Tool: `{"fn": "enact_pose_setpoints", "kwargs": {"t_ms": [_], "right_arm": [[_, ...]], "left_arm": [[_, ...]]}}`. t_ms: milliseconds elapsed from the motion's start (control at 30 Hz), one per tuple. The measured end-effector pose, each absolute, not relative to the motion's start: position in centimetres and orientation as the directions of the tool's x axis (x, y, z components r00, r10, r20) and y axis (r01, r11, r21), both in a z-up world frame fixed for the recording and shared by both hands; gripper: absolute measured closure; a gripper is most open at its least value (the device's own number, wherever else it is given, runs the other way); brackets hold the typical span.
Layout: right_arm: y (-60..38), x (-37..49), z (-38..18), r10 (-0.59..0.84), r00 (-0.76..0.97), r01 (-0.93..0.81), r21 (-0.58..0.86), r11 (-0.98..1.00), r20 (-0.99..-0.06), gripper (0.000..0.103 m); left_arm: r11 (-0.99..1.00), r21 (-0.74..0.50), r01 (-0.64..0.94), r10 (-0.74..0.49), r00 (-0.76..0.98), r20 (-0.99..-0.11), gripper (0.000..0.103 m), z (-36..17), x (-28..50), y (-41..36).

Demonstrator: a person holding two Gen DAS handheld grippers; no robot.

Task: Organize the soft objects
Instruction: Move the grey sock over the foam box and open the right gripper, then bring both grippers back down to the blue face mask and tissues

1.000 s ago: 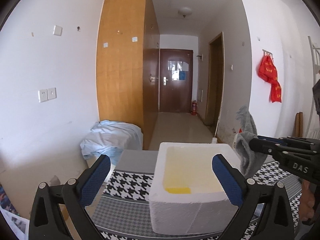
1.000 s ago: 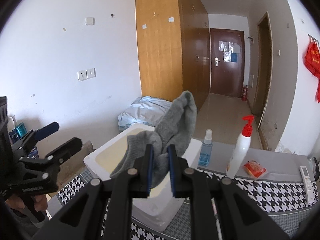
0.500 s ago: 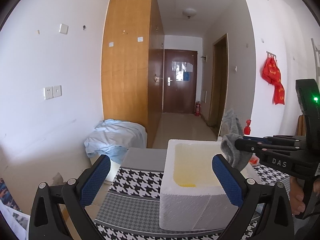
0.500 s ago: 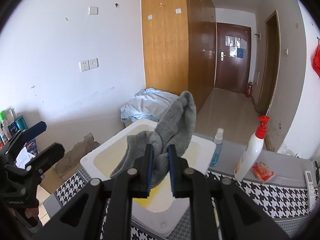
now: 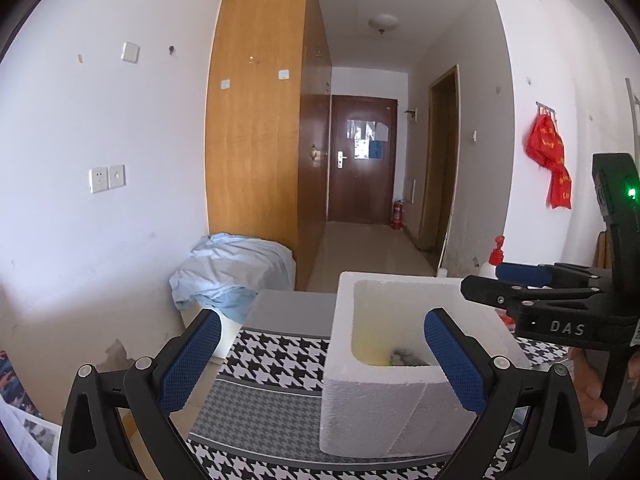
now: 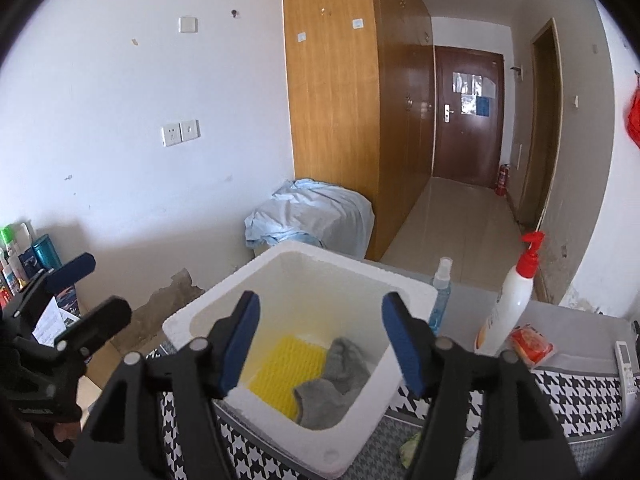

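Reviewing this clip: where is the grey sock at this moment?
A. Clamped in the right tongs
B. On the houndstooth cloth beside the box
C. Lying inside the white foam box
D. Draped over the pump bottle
C: the grey sock lies on the bottom of the white foam box, and the right tongs above it hold nothing.

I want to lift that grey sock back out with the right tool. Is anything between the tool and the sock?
Nothing visible. The right tool hangs open above the open foam box; the sock lies uncovered on its floor, beside the yellow mat.
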State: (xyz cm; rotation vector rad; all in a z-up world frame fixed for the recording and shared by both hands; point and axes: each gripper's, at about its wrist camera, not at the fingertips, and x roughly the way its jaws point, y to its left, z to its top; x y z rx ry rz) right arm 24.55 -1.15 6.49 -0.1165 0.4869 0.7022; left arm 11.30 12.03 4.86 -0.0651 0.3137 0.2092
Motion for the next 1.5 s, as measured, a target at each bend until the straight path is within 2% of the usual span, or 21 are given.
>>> {"fn": "enact_pose_setpoints", "kwargs": {"t_ms": [133,267,433,1500], "right_arm": [[-2.2,23.6,6.9,0.589,0.675,-0.635,0.055,0.770,-0.444,0.026],[-3.8,22.7,7.2,0.585,0.699,-0.620,0.059,0.782,-0.412,0.014],[-5.6,22.1,7.4,0.578,0.716,-0.606,0.064,0.793,-0.392,0.009],[-17.4,18.0,7.0,0.437,0.846,-0.439,0.066,0.896,-0.304,0.007]], "left_arm": [[0.980,-0.030,-0.195,0.177,0.935,-0.306,0.001,5.0,11.0,11.4],[0.986,-0.024,-0.163,0.149,0.943,-0.299,0.001,5.4,10.7,10.2],[0.991,-0.027,-0.133,0.119,0.950,-0.290,0.001,5.7,10.6,8.7],[0.994,-0.016,0.109,-0.109,0.951,-0.289,0.001,5.7,11.2,-1.7]]}}
